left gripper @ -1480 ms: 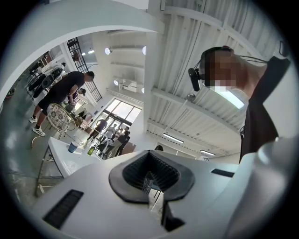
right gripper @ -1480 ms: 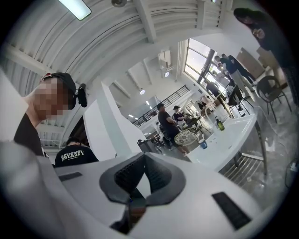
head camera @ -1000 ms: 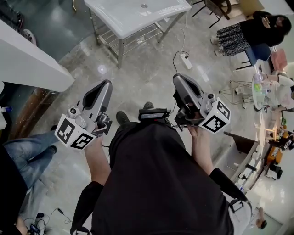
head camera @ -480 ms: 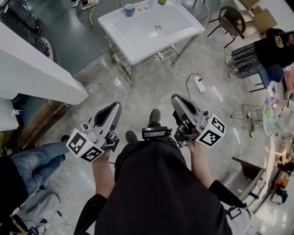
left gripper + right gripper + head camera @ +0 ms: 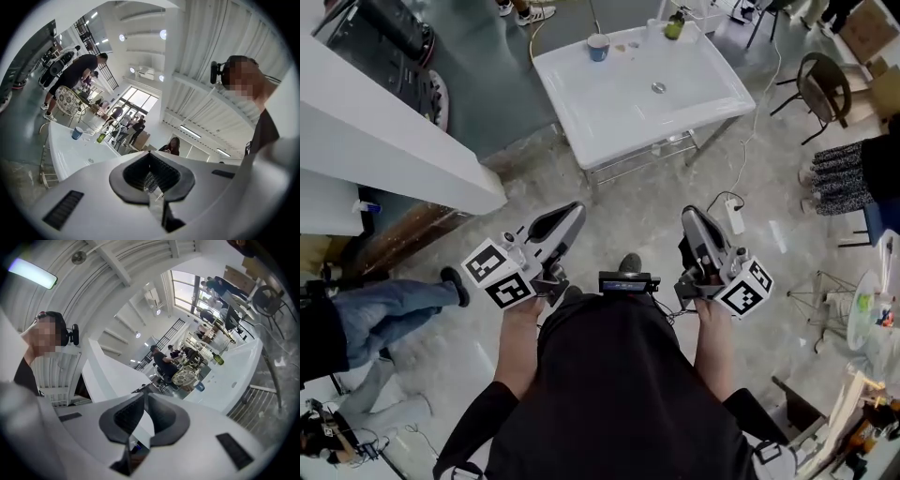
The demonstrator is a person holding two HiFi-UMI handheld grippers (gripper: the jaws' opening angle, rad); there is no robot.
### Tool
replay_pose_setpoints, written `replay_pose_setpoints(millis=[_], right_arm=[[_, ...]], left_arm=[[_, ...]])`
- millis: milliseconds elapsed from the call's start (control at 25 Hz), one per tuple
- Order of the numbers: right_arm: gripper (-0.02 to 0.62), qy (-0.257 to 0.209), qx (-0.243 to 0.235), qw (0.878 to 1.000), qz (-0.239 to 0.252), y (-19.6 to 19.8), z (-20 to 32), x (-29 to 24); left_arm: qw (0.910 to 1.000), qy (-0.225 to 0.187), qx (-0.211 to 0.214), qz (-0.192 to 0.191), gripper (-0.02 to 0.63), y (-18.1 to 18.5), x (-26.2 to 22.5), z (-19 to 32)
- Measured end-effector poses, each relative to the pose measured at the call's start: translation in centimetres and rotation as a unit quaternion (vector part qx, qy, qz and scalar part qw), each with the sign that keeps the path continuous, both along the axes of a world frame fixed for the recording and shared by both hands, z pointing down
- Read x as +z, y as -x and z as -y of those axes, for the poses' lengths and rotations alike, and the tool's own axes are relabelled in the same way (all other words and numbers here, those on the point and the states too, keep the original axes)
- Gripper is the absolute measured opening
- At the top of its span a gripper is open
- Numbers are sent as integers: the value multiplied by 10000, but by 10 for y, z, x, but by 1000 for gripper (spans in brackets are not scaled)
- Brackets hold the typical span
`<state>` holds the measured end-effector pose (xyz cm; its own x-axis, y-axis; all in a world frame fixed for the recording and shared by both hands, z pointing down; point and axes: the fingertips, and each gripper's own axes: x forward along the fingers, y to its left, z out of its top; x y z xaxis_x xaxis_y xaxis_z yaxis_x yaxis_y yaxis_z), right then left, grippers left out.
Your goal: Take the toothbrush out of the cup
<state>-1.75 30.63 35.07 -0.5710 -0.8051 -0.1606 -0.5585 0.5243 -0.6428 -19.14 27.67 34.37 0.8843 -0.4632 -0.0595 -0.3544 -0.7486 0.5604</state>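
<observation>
Both tools are empty: the left tool (image 5: 574, 212) has its jaws pressed fully together, and the right tool (image 5: 693, 215) has its jaws closed or all but closed, with nothing between either pair. In the head view they sit at mid frame above the floor (image 5: 628, 211), well apart from the white sink counter (image 5: 623, 117) at the upper middle. At that counter's far edge stands the blue cup (image 5: 598, 46), near a green bottle (image 5: 675, 26). The toothbrush is too small to make out and is presumably in the cup. By my reading nothing is done yet: reaching the counter, parting the jaws, gripping the handle and lifting it clear all remain.
</observation>
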Motion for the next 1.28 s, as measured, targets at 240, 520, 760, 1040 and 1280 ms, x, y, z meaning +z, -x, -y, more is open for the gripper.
replay_pose_setpoints(millis=[240, 520, 760, 1040, 1280], right_arm=[[35, 32, -169, 9996, 210, -44, 27, -12], [35, 4, -145, 9995, 289, -78, 34, -8], [35, 214, -54, 9995, 237, -84, 46, 1], [35, 405, 196, 9989, -120, -92, 89, 3], [35, 384, 324, 9982, -330, -84, 136, -9]], left_arm=[[9997, 126, -116, 192, 8, -44, -10, 24], [9994, 44, 11, 334, 8, -81, -13, 28], [9995, 95, 127, 268, 8, -89, -7, 47], [9983, 224, 515, -140, 8, -114, 9, 110], [9976, 42, 590, -356, 8, -113, 2, 168]])
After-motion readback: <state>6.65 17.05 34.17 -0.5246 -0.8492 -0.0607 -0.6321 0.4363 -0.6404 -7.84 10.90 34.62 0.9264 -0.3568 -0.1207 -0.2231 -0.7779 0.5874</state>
